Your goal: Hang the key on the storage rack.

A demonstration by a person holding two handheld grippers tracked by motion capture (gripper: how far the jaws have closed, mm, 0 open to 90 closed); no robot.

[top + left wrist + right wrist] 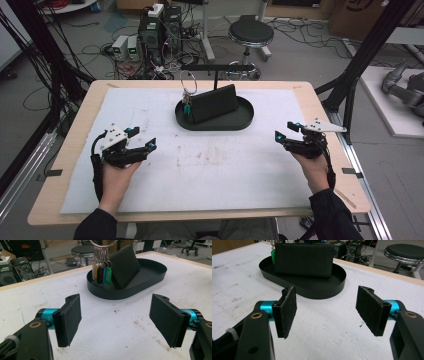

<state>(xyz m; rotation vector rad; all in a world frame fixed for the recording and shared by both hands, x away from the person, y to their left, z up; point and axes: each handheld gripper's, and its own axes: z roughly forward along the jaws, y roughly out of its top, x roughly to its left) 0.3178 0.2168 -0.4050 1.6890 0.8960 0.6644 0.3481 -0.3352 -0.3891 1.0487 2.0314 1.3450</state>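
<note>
The table (330,165) carries a white foam sheet (210,165) over most of its top, and all work takes place on that sheet. Toward the far middle of it sits a black oval tray (246,120). In the tray a black wallet (216,104) stands on its long edge, leaning, and at the wallet's left end a key ring (188,81) rises above the tray rim, with coloured tags (102,275) hanging from it down into the tray.

We hold the left gripper (141,138) on the near left of the sheet and the right gripper (287,130) on the near right, both well apart from the tray and aimed at it. The fingers (68,318) of the left gripper stand wide apart with nothing between them. The fingers (287,310) of the right gripper are equally wide and hold nothing.

We judge the step in hand to be the approach to the tray contents. To do it well, we bring one gripper in above the rim, not through it, and set the pads flat on the wallet's two broad faces. The tray wall blocks a low, level approach. The ring and tags crowd the wallet's left end, so the right end offers the freer grasp.

Behind the table stand a black stool (251,34) and cabled equipment (155,30), out of the working path.
</note>
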